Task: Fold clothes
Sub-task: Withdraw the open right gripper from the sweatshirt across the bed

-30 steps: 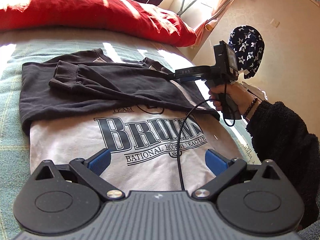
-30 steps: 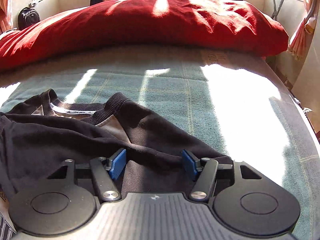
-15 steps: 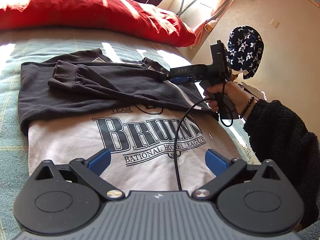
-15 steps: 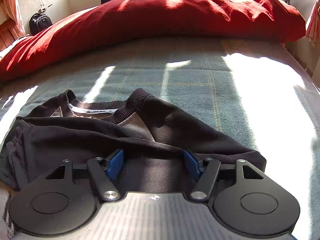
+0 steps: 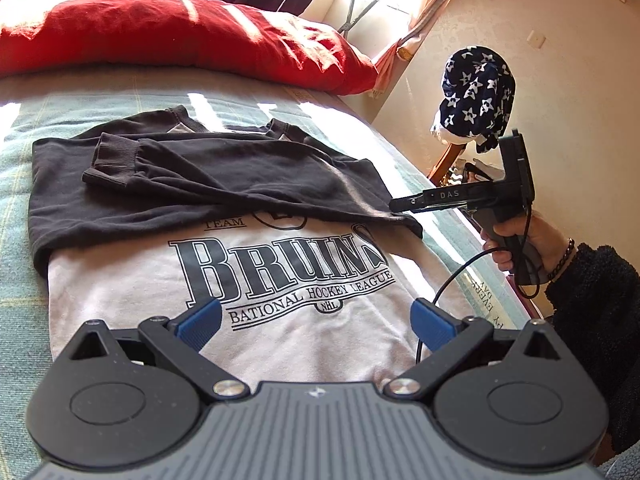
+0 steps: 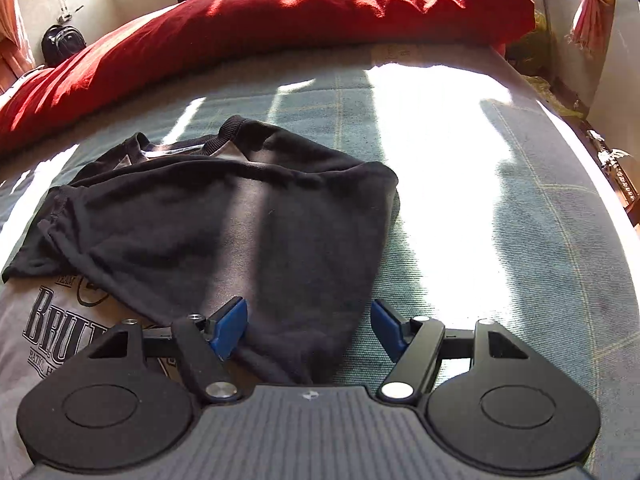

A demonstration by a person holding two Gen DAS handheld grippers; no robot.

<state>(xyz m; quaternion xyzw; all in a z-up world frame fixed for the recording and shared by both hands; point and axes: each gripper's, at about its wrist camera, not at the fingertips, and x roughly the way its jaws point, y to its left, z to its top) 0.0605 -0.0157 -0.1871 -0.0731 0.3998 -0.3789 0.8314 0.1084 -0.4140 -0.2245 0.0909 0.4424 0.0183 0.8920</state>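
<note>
Right wrist view: sweatshirt (image 6: 224, 232) flat on bed (image 6: 500, 220), sleeves folded across; right tool (image 6: 308, 330) opening, dark sleeve beneath, unpinched; left tool (image 5: 316, 320) wide open, holding nothing

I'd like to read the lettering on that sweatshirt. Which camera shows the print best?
The left wrist view: the BRUINS print lies whole and sunlit on the grey front of the sweatshirt. The right wrist view catches only its first letters at the left edge, partly under the folded black sleeve.
</note>
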